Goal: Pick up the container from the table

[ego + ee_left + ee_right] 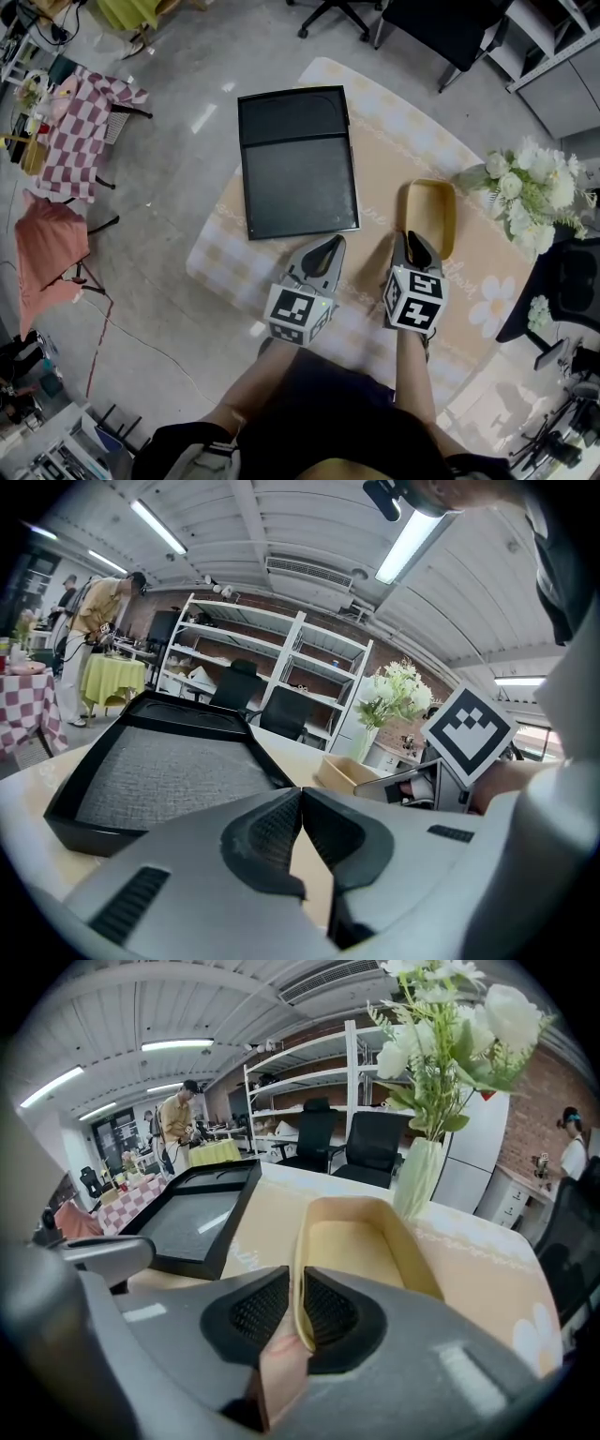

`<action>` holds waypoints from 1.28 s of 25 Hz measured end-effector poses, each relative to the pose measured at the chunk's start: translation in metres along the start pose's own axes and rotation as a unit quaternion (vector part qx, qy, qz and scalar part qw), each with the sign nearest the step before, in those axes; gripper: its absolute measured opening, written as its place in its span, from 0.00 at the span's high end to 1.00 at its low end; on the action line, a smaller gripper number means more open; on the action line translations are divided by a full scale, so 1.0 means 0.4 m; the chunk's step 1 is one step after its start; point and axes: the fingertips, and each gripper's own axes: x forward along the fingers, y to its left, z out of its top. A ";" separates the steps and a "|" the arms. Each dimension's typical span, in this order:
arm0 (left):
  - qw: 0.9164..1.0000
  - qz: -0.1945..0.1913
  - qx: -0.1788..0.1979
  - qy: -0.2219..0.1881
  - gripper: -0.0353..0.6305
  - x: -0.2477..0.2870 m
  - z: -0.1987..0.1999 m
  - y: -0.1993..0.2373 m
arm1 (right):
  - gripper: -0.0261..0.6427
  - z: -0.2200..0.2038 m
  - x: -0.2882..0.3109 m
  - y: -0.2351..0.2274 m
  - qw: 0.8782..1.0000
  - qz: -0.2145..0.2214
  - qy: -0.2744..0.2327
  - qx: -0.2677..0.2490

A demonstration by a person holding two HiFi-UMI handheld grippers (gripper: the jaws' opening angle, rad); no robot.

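Note:
A shallow tan container [431, 216] lies on the table [394, 131], right of centre. My right gripper [412, 239] sits at its near left corner. In the right gripper view the container [352, 1241] has its near rim wall between the two pads, which press on it from both sides, so the right gripper [298, 1279] is shut on it. My left gripper [333, 246] hovers to the left, near the front of a black tray. Its tips meet with nothing between them, so the left gripper [301, 794] is shut. The container [347, 772] shows beyond it.
A large black tray [298, 178] lies left of the container, close to it. White flowers in a vase [530, 192] stand at the table's right edge, just behind the container [417, 1176]. Office chairs stand at the back, and a checked table [80, 131] stands far left.

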 end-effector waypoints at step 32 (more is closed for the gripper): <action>0.999 -0.007 0.034 -0.018 0.93 -0.057 0.002 -0.063 | 0.93 0.004 -0.103 -0.022 0.999 -0.010 -0.048 0.015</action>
